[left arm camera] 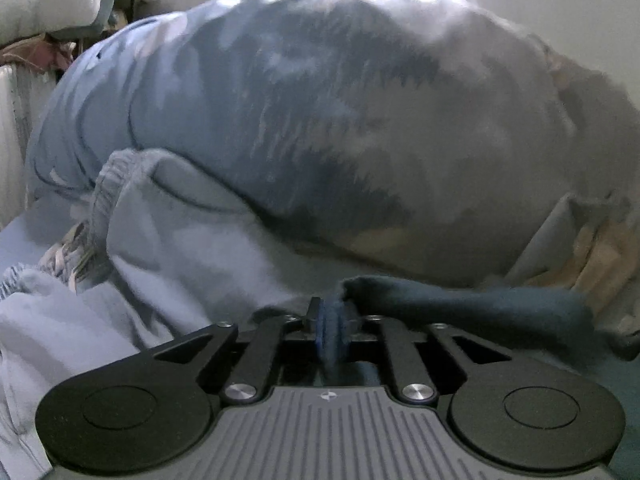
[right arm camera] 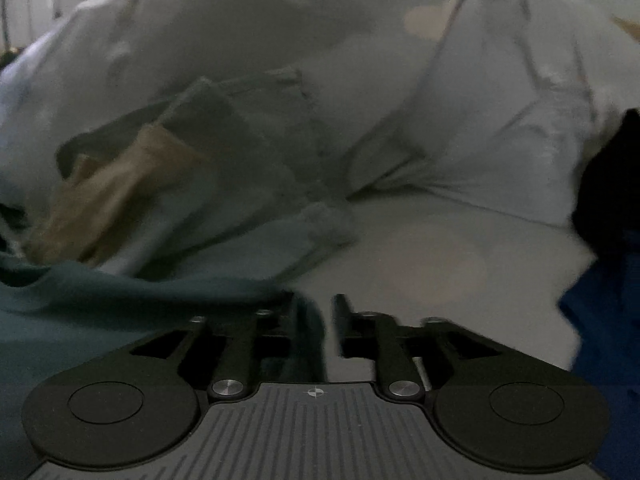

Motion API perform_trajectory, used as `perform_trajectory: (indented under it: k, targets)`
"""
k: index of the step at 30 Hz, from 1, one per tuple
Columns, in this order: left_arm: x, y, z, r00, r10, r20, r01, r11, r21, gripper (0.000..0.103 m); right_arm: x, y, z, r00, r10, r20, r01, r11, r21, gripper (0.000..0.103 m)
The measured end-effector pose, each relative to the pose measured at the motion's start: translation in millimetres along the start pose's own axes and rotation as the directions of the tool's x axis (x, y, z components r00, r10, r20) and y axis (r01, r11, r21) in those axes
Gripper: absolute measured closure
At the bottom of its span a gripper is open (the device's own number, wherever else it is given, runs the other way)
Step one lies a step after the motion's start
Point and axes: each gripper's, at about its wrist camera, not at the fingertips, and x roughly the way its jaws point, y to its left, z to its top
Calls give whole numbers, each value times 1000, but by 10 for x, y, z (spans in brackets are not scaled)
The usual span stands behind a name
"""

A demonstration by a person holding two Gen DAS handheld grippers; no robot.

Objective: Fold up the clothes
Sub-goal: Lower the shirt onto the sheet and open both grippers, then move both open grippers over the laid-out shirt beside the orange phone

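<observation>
Two hand-held grippers work one dark teal cloth garment [left arm camera: 460,300]. The left hand-held gripper [left arm camera: 331,326] pinches a bunched edge of it between closed fingers. The right hand-held gripper [right arm camera: 318,320] has that garment's fabric between its fingers, with a narrow gap showing; whether it clamps cannot be told. Behind lies one large heap of pale blue and grey clothes [left arm camera: 320,120], including a pale blue ribbed cuff [left arm camera: 110,184].

Left tongs [left arm camera: 331,320] pinched closed; right tongs [right arm camera: 316,312] narrowly parted.
</observation>
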Motion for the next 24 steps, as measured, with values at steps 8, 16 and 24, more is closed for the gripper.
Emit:
perform_trajectory:
  k: [8, 16, 24]
  targets:
    - [-441, 348, -40, 992, -77, 99, 89, 989, -121, 20, -606, -362, -53, 989, -80, 121, 58, 982, 180, 22]
    - [-1506, 700, -296, 966, -150, 209, 182, 973, -142, 13, -2098, -584, -482, 972, -13, 235, -34, 981, 192, 15]
    - [-2836, 648, -508, 910, -247, 333, 275, 961, -38, 7, -3085, -600, -1580, 991, -1, 131, -16, 992, 127, 14]
